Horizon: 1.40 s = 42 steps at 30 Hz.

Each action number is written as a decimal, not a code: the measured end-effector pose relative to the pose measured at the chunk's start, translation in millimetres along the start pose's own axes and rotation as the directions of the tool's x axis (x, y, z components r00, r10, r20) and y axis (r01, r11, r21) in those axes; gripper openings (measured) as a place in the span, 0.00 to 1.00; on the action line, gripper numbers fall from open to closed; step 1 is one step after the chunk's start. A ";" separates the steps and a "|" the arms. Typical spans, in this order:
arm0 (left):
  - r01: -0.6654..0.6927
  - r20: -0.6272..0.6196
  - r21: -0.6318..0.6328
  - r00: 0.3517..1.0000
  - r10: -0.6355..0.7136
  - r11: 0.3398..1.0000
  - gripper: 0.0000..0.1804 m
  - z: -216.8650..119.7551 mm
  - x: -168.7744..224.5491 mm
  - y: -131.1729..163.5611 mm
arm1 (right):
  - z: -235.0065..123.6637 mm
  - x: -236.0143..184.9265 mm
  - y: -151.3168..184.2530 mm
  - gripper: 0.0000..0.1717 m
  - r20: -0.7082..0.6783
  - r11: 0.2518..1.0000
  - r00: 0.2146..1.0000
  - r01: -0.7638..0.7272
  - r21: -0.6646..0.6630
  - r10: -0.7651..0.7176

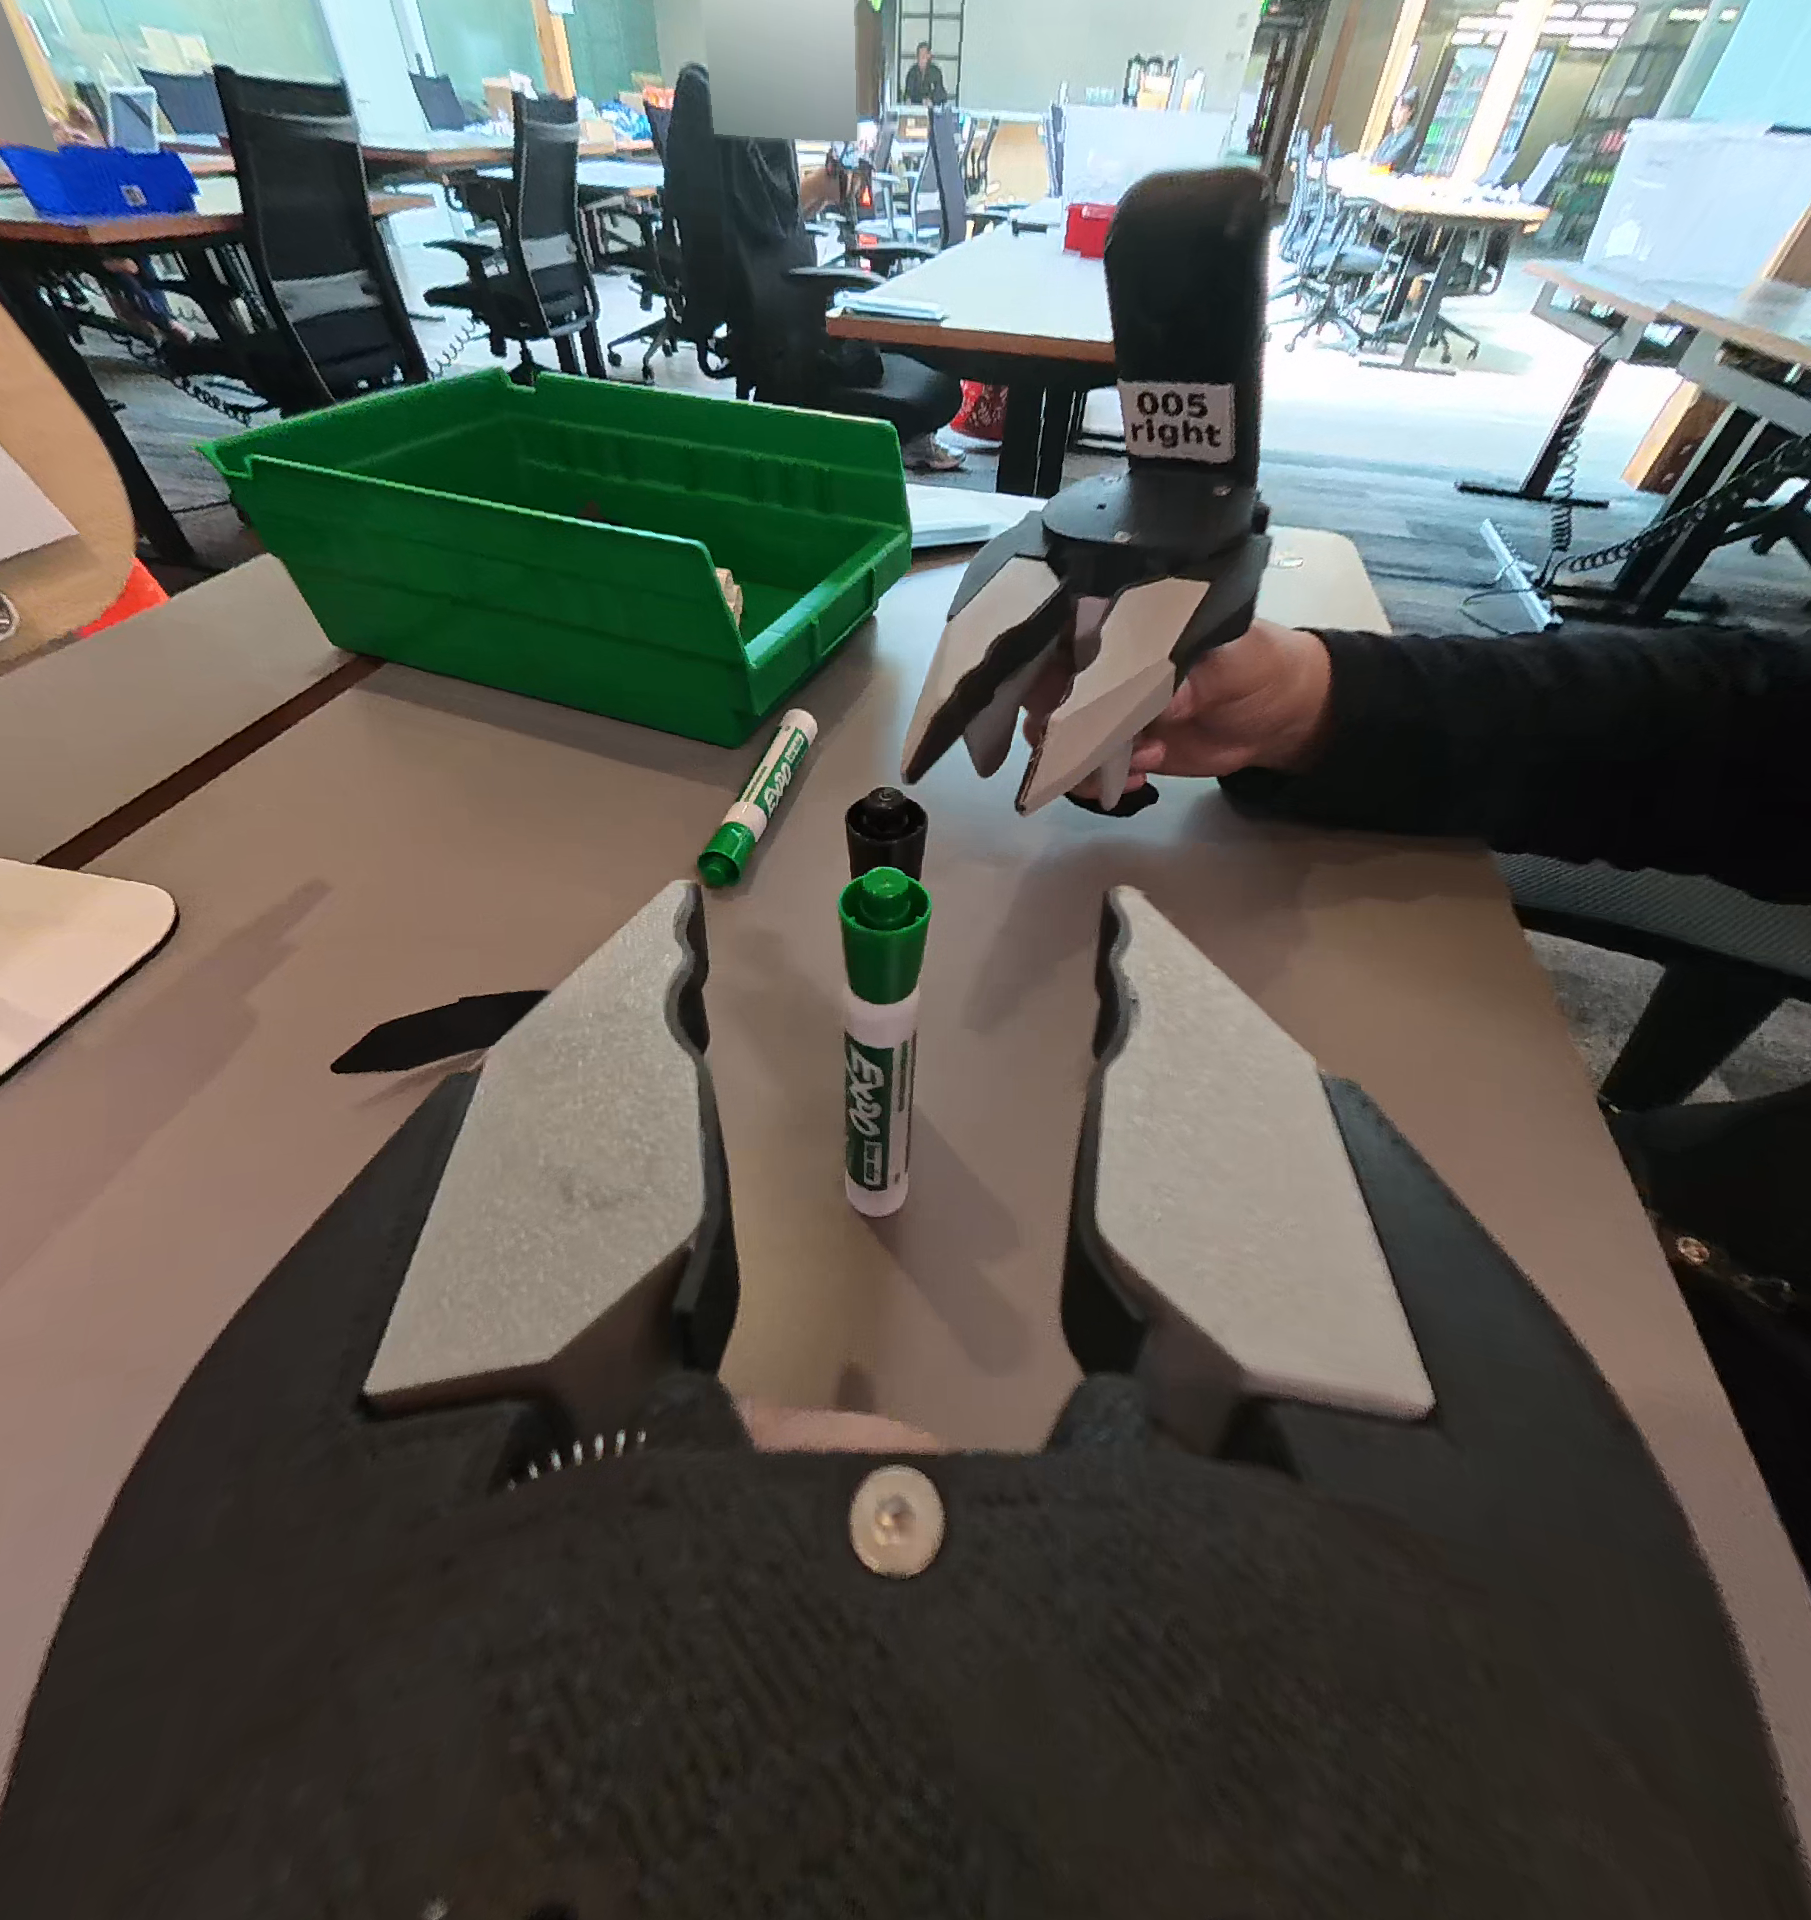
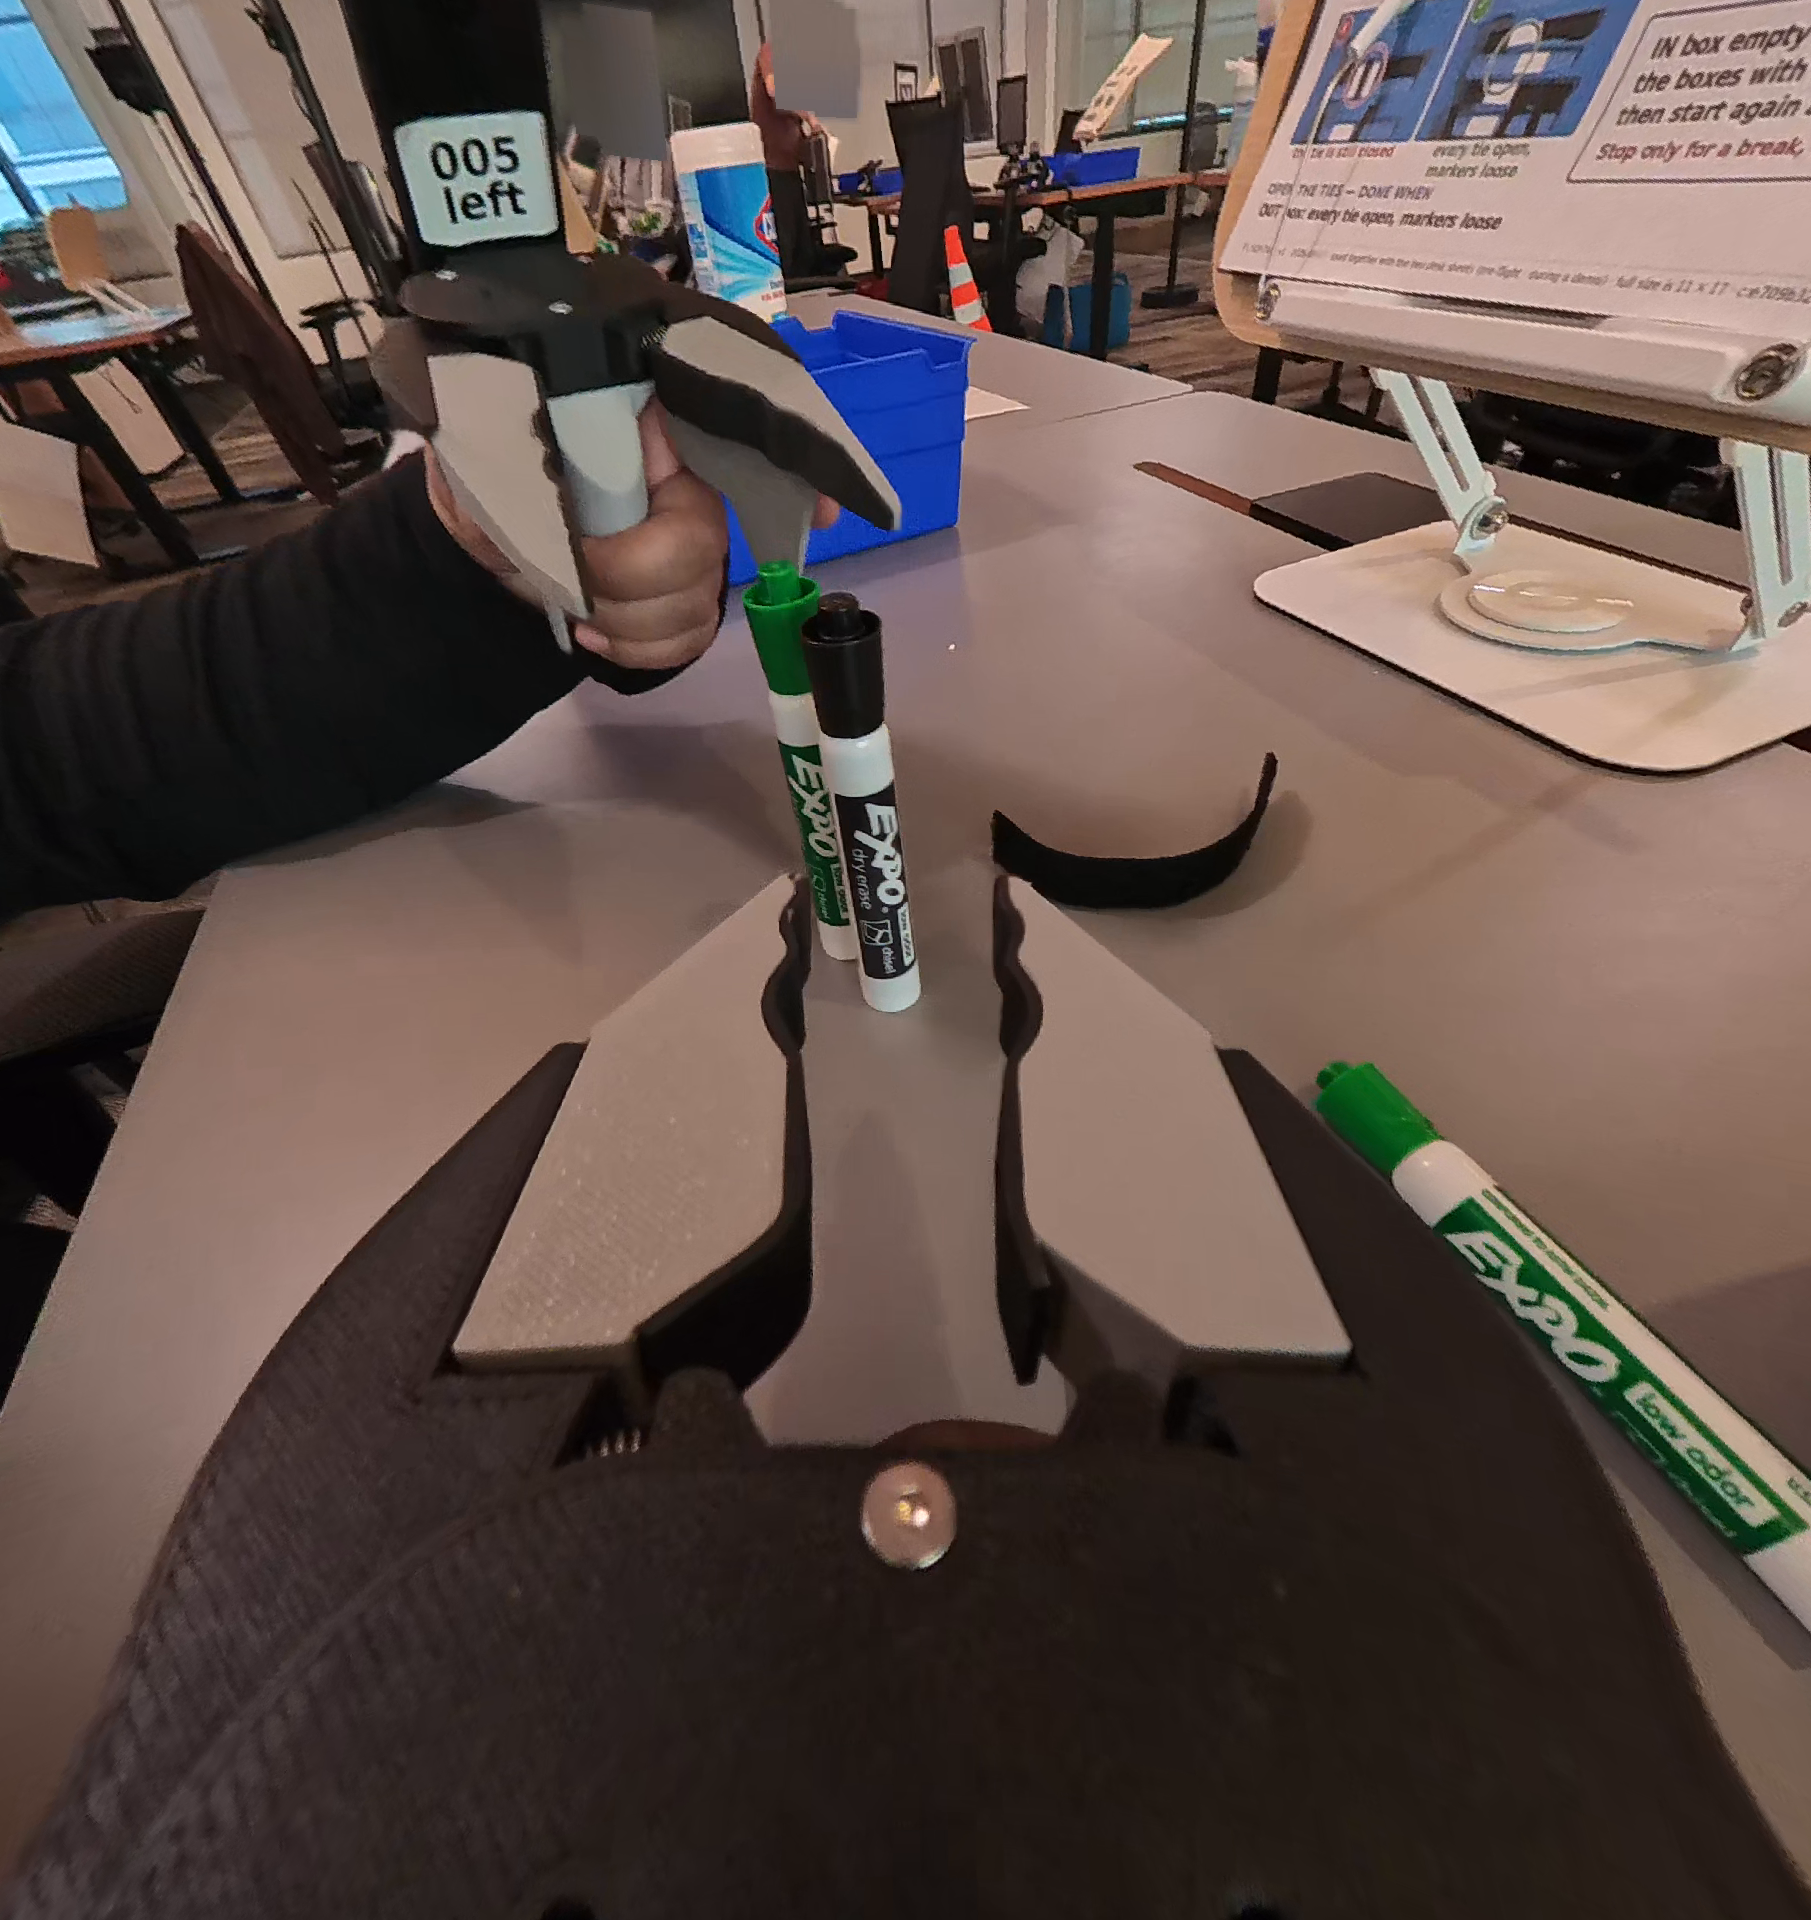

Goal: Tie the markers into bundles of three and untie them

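A green marker [image 1: 880, 1039] and a black marker [image 1: 885, 831] stand upright side by side on the grey table [image 1: 361, 790]. My left gripper [image 1: 901, 899] is open wide. The green marker stands between its fingers, with a gap on both sides. My right gripper [image 2: 896, 883] is open. The black marker [image 2: 865, 821] stands at its fingertips, and neither pad presses it. The green marker [image 2: 802, 769] stands just behind. The left gripper [image 2: 735, 540] hovers above the marker caps. A second green marker [image 1: 761, 795] lies loose on the table. A black tie strap [image 2: 1140, 862] lies curled there.
A green bin [image 1: 485, 613] stands at the back left in the left wrist view. A blue bin [image 2: 880, 416] and a white document stand [image 2: 1503, 623] are beyond the markers in the right wrist view. The lying green marker [image 2: 1587, 1351] is close to my right gripper's right side. About 9 cm separates my left fingertips from my right.
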<state>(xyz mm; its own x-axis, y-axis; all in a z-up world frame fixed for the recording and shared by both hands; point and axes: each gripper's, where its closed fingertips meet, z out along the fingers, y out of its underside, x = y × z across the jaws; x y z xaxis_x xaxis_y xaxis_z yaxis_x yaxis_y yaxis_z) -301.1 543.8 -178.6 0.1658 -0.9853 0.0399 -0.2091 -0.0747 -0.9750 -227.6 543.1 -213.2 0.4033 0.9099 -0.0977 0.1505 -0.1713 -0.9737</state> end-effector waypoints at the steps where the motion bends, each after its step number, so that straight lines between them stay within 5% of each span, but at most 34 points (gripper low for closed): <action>1: 0.002 0.002 0.005 1.000 -0.002 1.000 0.41 -1.5 -0.7 -0.9 | -0.9 1.4 1.2 0.19 -0.002 1.000 1.000 -0.004 -0.005 0.004; 18: 0.063 0.127 -0.002 0.990 -0.062 0.998 0.35 -19.5 -36.4 11.7 | -37.7 64.4 31.8 0.24 -0.230 0.957 0.959 0.097 -0.274 -0.163; 28: 0.130 0.162 -0.006 0.979 -0.128 0.991 0.33 -24.0 -51.0 18.9 | -28.1 113.3 55.4 0.22 -0.236 0.797 0.904 0.162 -0.582 -0.357; 33: 0.124 0.136 -0.022 0.983 -0.120 0.992 0.33 -23.4 -44.9 18.7 | -22.3 134.4 75.7 0.21 -0.231 0.747 0.914 0.108 -0.656 -0.335; 35: 0.118 0.126 -0.025 0.985 -0.115 0.993 0.32 -24.2 -42.1 17.3 | -19.7 132.9 80.3 0.12 -0.213 0.763 0.933 0.090 -0.641 -0.290; 39: 0.095 0.103 -0.014 0.990 -0.093 0.995 0.32 -25.6 -35.1 10.7 | -22.5 118.7 80.1 0.08 -0.168 0.783 0.955 0.092 -0.616 -0.245; 42: 0.058 0.067 0.017 0.996 -0.059 0.998 0.28 -27.3 -24.4 1.1 | -21.6 96.0 62.1 0.08 -0.124 0.863 0.978 0.086 -0.498 -0.169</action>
<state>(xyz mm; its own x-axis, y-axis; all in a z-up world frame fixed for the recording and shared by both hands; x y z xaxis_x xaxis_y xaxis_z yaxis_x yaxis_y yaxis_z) -331.7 563.6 -174.7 0.2420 -0.9668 0.0826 -0.1830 -0.1291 -0.9746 -160.0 611.7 -278.6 0.4810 0.8716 0.0943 0.6136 -0.2578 -0.7463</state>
